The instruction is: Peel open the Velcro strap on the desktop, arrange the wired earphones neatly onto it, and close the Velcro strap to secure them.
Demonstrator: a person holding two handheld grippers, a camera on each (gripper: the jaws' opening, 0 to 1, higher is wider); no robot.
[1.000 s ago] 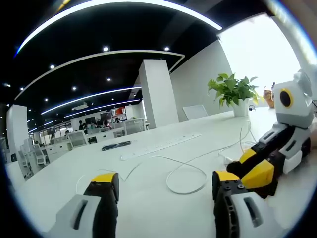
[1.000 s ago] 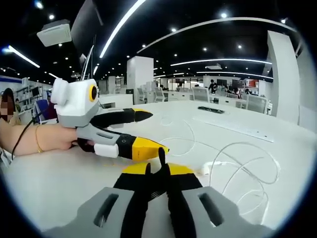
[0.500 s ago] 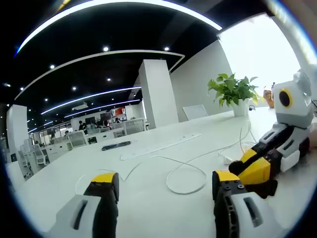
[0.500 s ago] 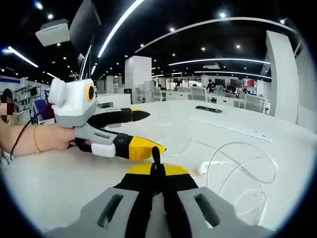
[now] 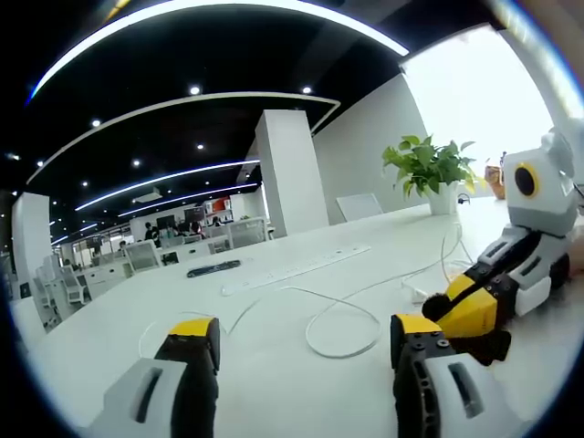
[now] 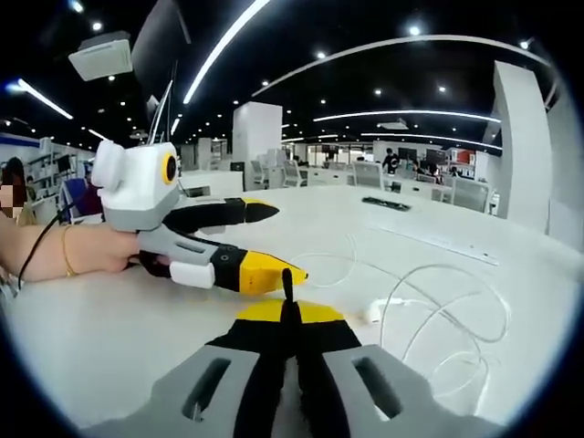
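White earphone cable lies in loose loops on the tabletop, just ahead of our left claw, whose jaws stand wide apart and empty. Our right claw is pinched together on a thin dark strip, which we judge to be the Velcro strap, standing up between the jaws. The chief risk, as we judge it, is a slack cable: gathered carelessly, the loops could tangle or spill off the strap before it closes.
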